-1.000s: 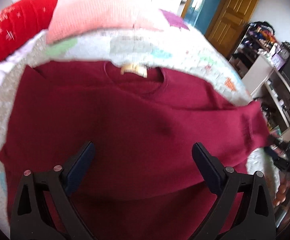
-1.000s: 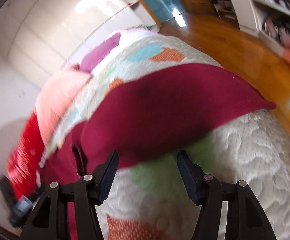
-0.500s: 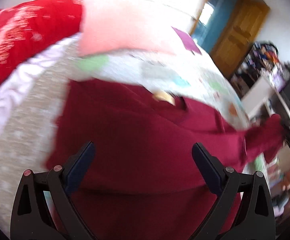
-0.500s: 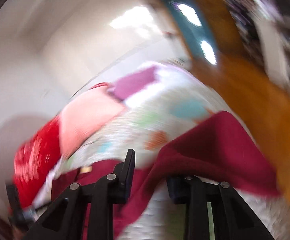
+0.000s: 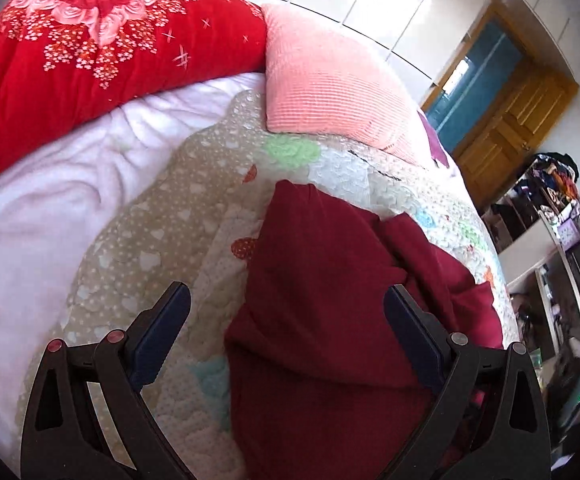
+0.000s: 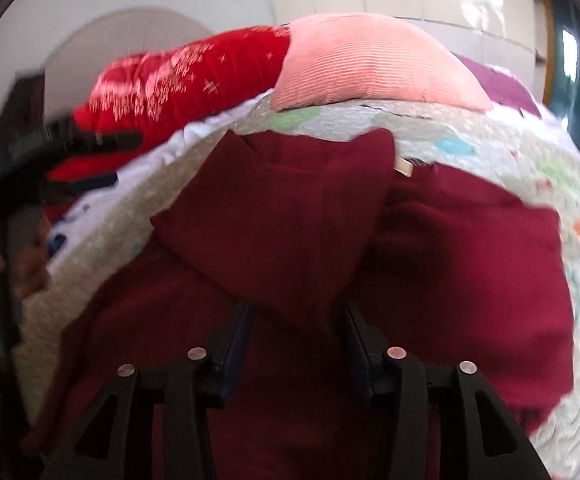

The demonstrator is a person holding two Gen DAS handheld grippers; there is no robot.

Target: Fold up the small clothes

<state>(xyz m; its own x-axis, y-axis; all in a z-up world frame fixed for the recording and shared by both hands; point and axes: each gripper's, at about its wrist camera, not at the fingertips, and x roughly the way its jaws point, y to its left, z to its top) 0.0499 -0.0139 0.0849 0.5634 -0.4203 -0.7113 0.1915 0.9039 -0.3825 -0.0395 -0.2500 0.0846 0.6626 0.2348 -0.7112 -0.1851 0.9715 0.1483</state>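
Observation:
A dark red sweater [image 5: 329, 300] lies on the patchwork quilt [image 5: 150, 240], collar towards the pillows. In the right wrist view one sleeve [image 6: 282, 232] is folded across the sweater's body [image 6: 469, 260], beside the neck label [image 6: 403, 168]. My right gripper [image 6: 295, 320] hovers low over it. Its jaws are opening, and the sleeve's end lies loosely between them. My left gripper [image 5: 286, 328] stands wide open over the sweater's left edge and holds nothing. It also shows, blurred, at the left of the right wrist view [image 6: 102, 160], held by a hand [image 6: 10, 256].
A pink pillow [image 5: 329, 80] and a red flowered blanket [image 5: 90, 40] lie at the head of the bed. A white sheet [image 5: 50, 200] lies left of the quilt. Cluttered shelves [image 5: 549, 208] and a wooden door [image 5: 509, 120] stand beyond the bed's right side.
My right gripper closed on the sleeve, carried it leftwards over the sweater's body, and its jaws have since widened. My left gripper has swung left, from over the body to its left edge.

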